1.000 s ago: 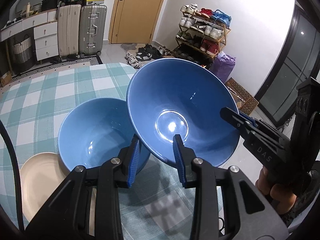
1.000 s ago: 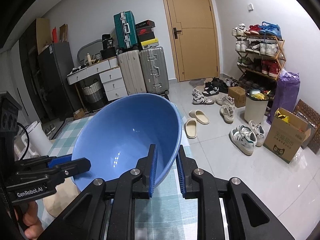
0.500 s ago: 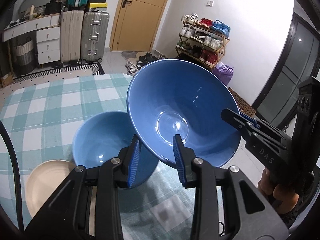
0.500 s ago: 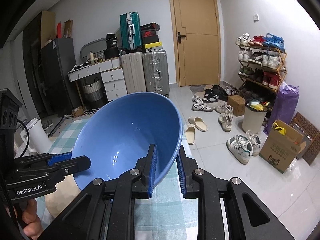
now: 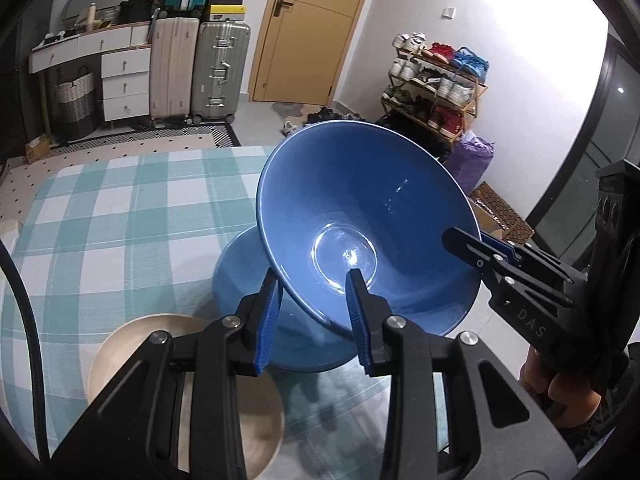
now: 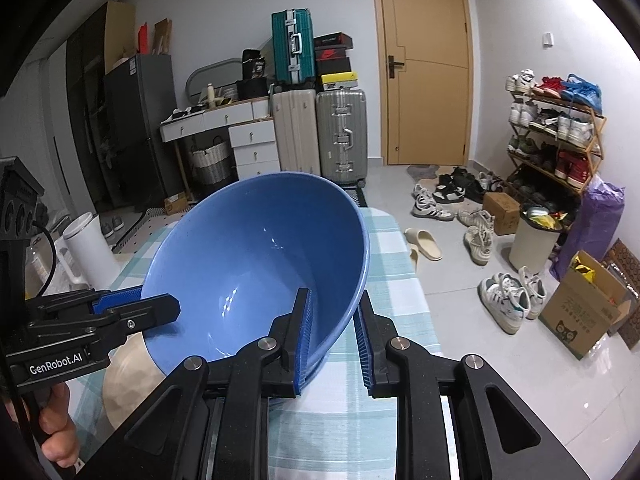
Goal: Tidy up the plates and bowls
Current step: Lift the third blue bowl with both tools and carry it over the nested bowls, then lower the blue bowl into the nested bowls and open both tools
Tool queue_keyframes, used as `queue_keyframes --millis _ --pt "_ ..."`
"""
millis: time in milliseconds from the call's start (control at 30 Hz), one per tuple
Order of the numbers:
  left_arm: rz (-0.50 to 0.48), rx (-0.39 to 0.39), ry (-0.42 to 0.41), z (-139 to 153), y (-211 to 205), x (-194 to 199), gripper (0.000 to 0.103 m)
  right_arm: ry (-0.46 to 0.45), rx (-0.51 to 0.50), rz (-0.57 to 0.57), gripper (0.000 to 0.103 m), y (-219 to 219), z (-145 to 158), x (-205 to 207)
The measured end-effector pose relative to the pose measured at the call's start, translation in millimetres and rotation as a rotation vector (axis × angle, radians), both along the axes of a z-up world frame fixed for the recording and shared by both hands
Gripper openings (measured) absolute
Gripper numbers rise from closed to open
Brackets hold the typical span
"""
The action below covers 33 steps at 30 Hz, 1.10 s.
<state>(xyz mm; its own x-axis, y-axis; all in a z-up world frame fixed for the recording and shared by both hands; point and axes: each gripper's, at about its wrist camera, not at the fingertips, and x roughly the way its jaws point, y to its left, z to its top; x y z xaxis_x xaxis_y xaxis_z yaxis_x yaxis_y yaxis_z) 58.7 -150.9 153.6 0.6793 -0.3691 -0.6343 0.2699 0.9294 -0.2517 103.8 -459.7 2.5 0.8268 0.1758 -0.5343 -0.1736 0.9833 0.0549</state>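
Both grippers hold one large blue bowl [image 5: 360, 208] [image 6: 248, 264] tilted in the air above the checked tablecloth [image 5: 100, 220]. My left gripper [image 5: 314, 284] is shut on its near rim. My right gripper [image 6: 332, 300] is shut on the opposite rim and shows in the left wrist view as black fingers [image 5: 472, 244]. The left gripper's fingers [image 6: 156, 306] show in the right wrist view. A second blue bowl [image 5: 236, 276] rests on the cloth, partly hidden under the held one. Beside it lies a beige plate [image 5: 132, 344] [image 6: 128, 376].
The table's right edge [image 6: 416, 280] drops to a tiled floor strewn with shoes [image 6: 504, 300] and cardboard boxes [image 6: 580, 312]. Suitcases [image 5: 220, 68], drawers and a door [image 6: 428, 64] stand at the back, a shoe rack [image 5: 436, 88] to the right.
Both grippers have risen and shifted sideways with the blue bowl between them. The bowl resting on the table now lies further under the held one, and more of the beige plate shows.
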Motion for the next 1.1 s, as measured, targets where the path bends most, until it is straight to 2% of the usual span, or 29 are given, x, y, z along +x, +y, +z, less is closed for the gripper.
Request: queue_keyframes --millis 467,833,1100 --pt "0.054 0.069 0.047 -38 15 21 0.029 0.057 -0.02 0.033 0.021 28 -34 23" --pt "0.064 0.098 0.077 -67 16 39 0.029 0.074 -0.049 0.035 0.022 39 -51 33" --pt "0.082 0.155 0.075 -84 13 47 0.029 0.089 -0.076 0.03 0.022 47 -61 38"
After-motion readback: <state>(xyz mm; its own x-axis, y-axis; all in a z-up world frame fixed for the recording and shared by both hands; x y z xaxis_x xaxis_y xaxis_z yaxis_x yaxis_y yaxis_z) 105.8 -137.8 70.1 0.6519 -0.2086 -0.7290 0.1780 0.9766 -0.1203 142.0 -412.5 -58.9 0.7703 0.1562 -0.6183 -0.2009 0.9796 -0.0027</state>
